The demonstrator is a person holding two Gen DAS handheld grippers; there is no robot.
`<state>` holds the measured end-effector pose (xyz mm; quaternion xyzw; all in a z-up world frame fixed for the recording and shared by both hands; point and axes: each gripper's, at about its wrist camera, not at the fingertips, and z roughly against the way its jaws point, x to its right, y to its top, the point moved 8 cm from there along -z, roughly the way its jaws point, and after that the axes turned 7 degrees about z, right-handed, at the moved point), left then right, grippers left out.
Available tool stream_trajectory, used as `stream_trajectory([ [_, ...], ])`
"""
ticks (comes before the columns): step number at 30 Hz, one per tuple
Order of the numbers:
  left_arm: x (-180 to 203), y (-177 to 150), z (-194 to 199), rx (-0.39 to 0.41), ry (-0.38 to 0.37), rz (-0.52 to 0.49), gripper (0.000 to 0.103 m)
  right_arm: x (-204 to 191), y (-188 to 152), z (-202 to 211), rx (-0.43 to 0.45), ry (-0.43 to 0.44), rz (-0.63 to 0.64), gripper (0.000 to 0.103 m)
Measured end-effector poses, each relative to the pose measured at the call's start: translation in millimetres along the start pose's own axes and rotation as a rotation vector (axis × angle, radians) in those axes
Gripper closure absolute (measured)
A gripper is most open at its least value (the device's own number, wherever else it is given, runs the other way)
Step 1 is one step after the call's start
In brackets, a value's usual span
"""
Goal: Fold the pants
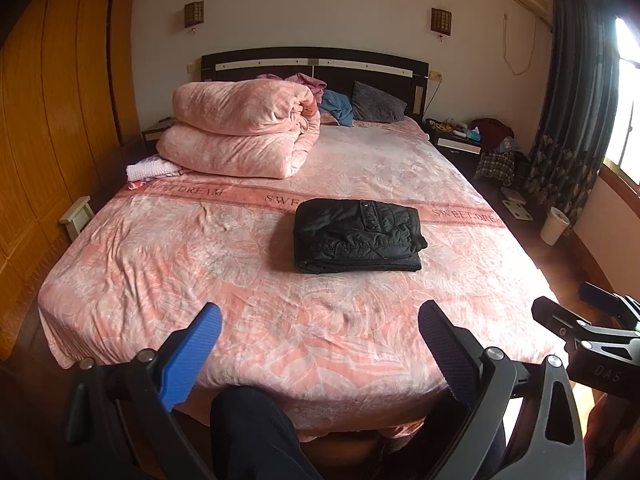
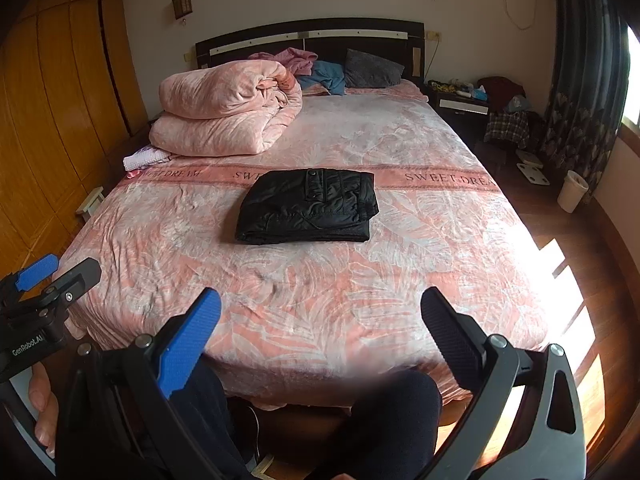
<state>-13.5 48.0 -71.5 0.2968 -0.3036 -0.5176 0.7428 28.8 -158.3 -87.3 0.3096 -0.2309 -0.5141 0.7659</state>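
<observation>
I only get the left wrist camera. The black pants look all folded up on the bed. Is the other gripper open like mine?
Observer: Yes. The right gripper is wide open and holds nothing, well apart from the folded pants.
Operator: Can you see my gripper from over there?
Observer: Yes. The left gripper shows at the left edge of the right wrist view, with GenRobot.AI printed on its body.
Operator: Who's holding it?
Observer: A bare hand grips it from underneath.
</observation>
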Motion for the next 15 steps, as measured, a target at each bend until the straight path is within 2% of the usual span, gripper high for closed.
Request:
stream_trajectory([
  [6,0,7,2,0.016,-0.002,0.005,0.004,1,1,-4,0.0,-0.003,-0.002,0.003],
  [15,-8,8,-1,-0.01,0.011,0.032,0.004,-1,2,-9,-0.001,0.007,-0.004,0.003],
])
